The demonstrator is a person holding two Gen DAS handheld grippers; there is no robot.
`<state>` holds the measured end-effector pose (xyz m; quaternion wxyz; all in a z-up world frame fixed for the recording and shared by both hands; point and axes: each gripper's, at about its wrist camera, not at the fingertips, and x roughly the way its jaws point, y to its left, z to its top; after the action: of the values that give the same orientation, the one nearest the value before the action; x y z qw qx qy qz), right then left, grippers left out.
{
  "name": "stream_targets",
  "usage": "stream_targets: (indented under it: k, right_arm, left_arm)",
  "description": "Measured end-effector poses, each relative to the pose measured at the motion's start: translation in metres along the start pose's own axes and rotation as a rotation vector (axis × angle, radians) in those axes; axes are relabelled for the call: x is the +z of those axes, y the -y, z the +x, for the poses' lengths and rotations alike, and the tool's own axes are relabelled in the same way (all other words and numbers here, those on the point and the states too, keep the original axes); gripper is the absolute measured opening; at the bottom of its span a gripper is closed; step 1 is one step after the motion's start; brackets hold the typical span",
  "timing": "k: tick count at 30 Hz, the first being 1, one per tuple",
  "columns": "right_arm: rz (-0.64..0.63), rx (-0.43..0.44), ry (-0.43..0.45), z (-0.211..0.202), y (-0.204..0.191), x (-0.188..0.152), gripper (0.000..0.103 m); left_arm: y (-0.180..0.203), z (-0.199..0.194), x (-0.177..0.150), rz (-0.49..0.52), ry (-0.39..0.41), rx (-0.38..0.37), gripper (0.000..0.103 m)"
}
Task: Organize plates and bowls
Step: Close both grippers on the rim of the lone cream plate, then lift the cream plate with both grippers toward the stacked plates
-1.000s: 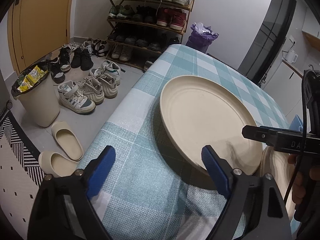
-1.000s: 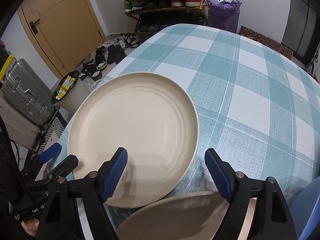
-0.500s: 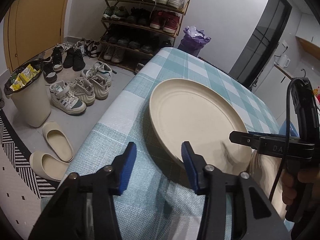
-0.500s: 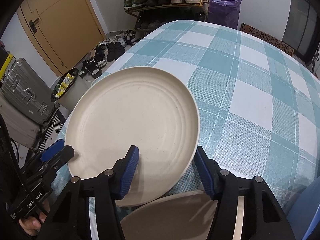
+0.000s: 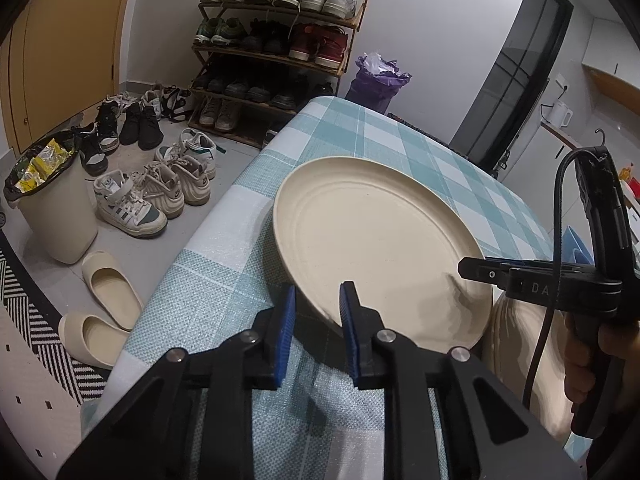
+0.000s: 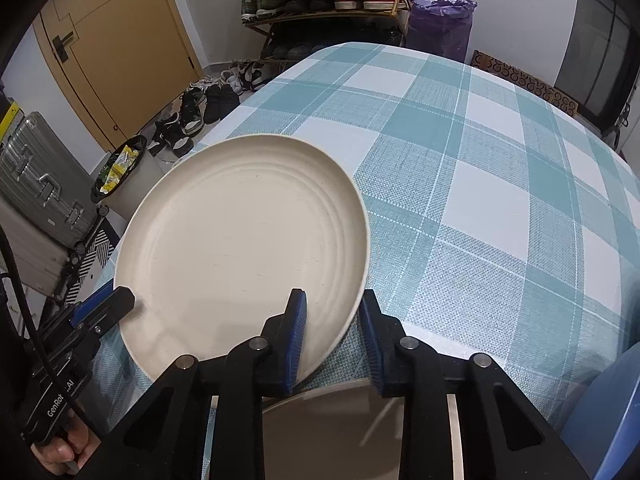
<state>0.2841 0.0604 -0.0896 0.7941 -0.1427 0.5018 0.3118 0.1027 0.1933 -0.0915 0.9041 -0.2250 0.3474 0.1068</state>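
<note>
A large cream plate (image 5: pixel 380 248) (image 6: pixel 248 248) lies near the left edge of the checked teal table (image 6: pixel 480 200), its near side overlapping a second cream plate (image 6: pixel 340 420) (image 5: pixel 520 360). My left gripper (image 5: pixel 318 334) is closing its jaws, and the plate's near-left rim sits between the blue pads, which meet it. My right gripper (image 6: pixel 334 338) is closing as well, one pad inside the plate's near-right rim and one outside. Each view shows the other gripper at the rim: the right gripper (image 5: pixel 480 272) and the left gripper (image 6: pixel 104 308).
The table's left edge runs just beside the plate. On the floor below it are a full waste bin (image 5: pixel 52 208), loose shoes (image 5: pixel 160 184) and slippers, with a shoe rack (image 5: pixel 280 40) and purple bag (image 5: pixel 376 80) beyond. A suitcase (image 6: pixel 36 184) stands left; a blue chair (image 6: pixel 600 400) right.
Both grippers' jaws have gone from wide open to nearly shut around the large plate's rim. Neither hand has shifted, and the plate lies about where it did.
</note>
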Motion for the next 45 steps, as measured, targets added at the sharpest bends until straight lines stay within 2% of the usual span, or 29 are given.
stream_targets:
  k: [11, 30, 45]
  right_arm:
    - [-0.011, -0.004, 0.006, -0.001, -0.001, -0.002, 0.018]
    - [-0.043, -0.013, 0.034, -0.013, -0.01, -0.003, 0.017]
    - [-0.027, -0.022, 0.079, -0.044, 0.0, -0.01, 0.017]
  left_arm:
    - [0.0, -0.002, -0.001, 0.002, 0.004, 0.019, 0.02]
    - [-0.002, -0.013, 0.002, 0.01, 0.04, 0.032, 0.02]
    - [0.019, -0.028, 0.008, 0.066, 0.075, 0.013, 0.02]
